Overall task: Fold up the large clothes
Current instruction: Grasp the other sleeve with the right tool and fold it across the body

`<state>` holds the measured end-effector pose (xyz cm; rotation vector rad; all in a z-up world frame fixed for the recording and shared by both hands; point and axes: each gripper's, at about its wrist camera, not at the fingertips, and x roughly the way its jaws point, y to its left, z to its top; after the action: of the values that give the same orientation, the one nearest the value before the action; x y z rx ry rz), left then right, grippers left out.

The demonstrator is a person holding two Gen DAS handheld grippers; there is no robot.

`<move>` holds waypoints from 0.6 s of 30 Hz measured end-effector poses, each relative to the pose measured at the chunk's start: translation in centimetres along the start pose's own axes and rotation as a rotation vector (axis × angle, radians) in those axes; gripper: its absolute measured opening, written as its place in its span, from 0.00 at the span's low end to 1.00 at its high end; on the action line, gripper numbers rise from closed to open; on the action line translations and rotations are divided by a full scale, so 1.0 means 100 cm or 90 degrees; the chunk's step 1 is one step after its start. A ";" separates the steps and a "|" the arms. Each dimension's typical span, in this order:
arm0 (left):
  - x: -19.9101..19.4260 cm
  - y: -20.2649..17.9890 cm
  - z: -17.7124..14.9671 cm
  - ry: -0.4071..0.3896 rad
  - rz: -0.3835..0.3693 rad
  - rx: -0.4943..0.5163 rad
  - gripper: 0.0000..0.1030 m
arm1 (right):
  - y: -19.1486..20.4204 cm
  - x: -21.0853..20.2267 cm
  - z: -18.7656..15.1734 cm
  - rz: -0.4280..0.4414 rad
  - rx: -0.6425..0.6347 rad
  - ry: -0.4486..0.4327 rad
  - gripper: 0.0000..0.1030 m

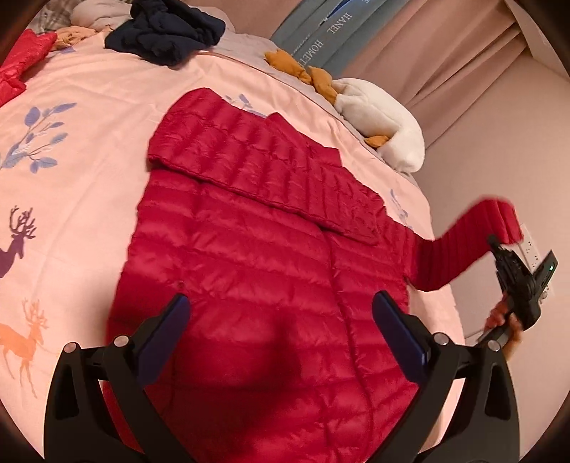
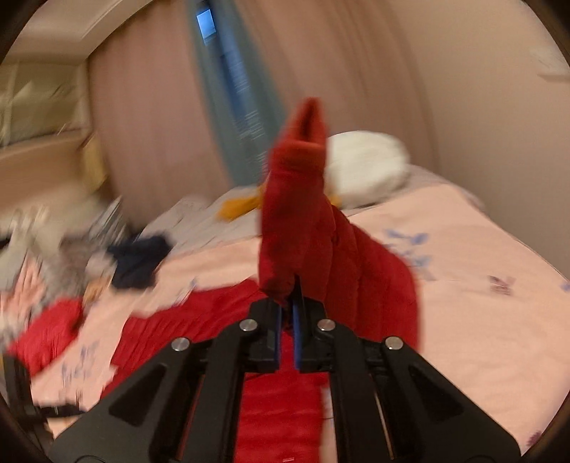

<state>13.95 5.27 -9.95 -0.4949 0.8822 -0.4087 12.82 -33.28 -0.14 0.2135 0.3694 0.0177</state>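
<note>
A red quilted down jacket (image 1: 256, 256) lies spread flat on the pink bed cover, one sleeve folded across its upper part. My left gripper (image 1: 281, 320) hovers open just above the jacket's lower body, nothing between its fingers. The jacket's other sleeve (image 1: 466, 242) is lifted off the bed's right side, its cuff pinched in my right gripper (image 1: 498, 245), which a hand holds. In the right wrist view that sleeve (image 2: 299, 213) rises from the shut right gripper (image 2: 290, 302) and the picture is blurred by motion.
A dark navy garment (image 1: 167, 32) and another red garment (image 1: 17, 67) lie at the bed's far end. A white and orange plush toy (image 1: 377, 114) rests at the right edge by the curtains (image 1: 463, 53). The pink bed cover (image 1: 71, 178) has deer and leaf prints.
</note>
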 end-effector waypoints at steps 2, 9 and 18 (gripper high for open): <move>0.001 -0.004 0.004 0.001 -0.028 -0.006 0.99 | 0.032 0.020 -0.013 0.004 -0.063 0.028 0.04; 0.028 -0.013 0.020 0.033 -0.097 -0.041 0.99 | 0.105 0.079 -0.090 0.023 -0.212 0.196 0.36; 0.087 -0.015 0.033 0.105 -0.202 -0.135 0.99 | 0.084 0.014 -0.105 0.040 -0.207 0.166 0.59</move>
<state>21.42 0.24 -12.79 -0.8099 1.0143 -0.6560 10.50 -22.84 -8.42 -0.1013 0.6130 0.1679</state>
